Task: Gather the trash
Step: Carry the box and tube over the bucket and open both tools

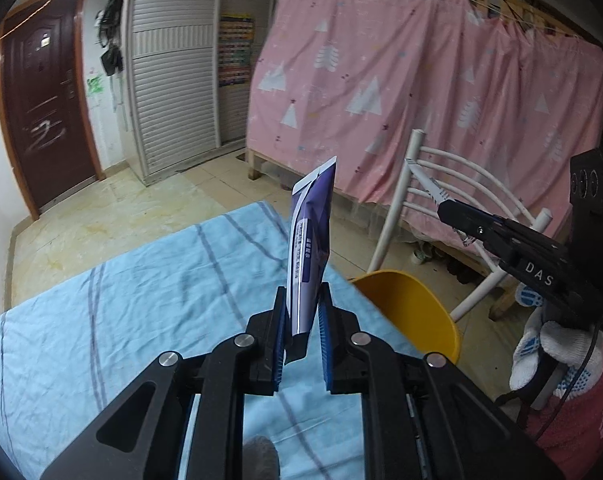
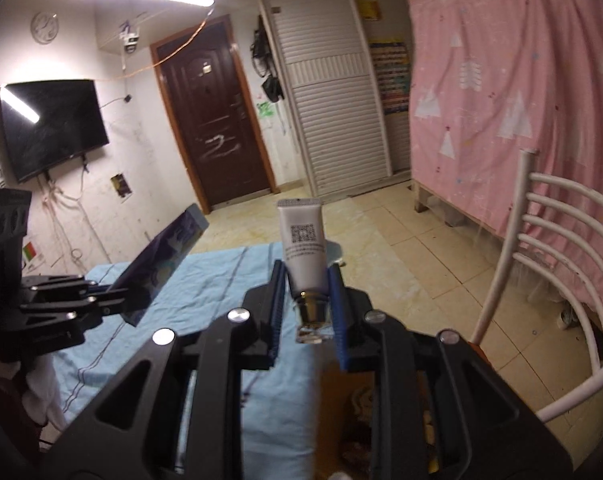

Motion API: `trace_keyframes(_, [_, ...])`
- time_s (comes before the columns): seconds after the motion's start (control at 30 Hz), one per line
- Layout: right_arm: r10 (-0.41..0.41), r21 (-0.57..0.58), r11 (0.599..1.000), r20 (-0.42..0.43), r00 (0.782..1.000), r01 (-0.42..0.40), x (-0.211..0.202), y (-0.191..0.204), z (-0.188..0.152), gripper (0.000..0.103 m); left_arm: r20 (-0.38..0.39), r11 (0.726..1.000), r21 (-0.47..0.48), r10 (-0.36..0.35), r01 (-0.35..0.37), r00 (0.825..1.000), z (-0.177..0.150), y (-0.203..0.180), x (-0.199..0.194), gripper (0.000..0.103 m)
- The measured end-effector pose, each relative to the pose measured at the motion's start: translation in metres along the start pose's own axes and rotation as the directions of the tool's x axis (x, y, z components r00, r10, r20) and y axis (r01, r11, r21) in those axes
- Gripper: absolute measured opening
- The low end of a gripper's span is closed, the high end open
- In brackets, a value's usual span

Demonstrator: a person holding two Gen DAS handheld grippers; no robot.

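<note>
Left wrist, purple box (image 1: 307,256) gripped above table edge (image 1: 341,276)

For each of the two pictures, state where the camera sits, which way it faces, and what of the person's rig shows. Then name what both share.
Left wrist: on the left gripper, facing the pink tree-print curtain; grips a purple flat tube; right gripper and gloved hand visible.
Right wrist: on the right gripper, facing the dark brown door; grips a white tube.
Shared: light blue striped cloth, white metal chair.
</note>
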State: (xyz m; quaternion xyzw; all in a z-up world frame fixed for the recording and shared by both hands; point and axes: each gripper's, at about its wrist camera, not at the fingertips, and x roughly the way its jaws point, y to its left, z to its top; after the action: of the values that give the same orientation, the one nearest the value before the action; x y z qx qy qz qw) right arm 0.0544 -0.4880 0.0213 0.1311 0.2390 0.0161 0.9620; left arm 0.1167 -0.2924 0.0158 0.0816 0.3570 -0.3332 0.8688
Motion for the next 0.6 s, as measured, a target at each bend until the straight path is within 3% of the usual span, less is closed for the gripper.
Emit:
trace_keyframes(0.3, [-0.052, 0.078, 0.996, 0.027, 0.998, 0.049, -0.021, -0.045, -0.007, 0.020, -0.093, 0.992, 0.053, -0.106, 0.112, 0.990, 0.013, -0.070, 0.050, 0.005])
trace_keyframes(0.53, [-0.058, 0.118, 0.991, 0.021, 0.998, 0.055, -0.023, -0.068, -0.009, 0.020, -0.180, 0.982, 0.063, -0.163, 0.177, 0.970, 0.013, -0.103, 0.090, 0.005])
trace_keyframes(0.6, [-0.058, 0.127, 0.990, 0.017, 0.998, 0.055, -0.022, -0.070, -0.013, 0.021, -0.204, 0.978, 0.061, -0.186, 0.202, 0.961, 0.012, -0.110, 0.099, 0.009])
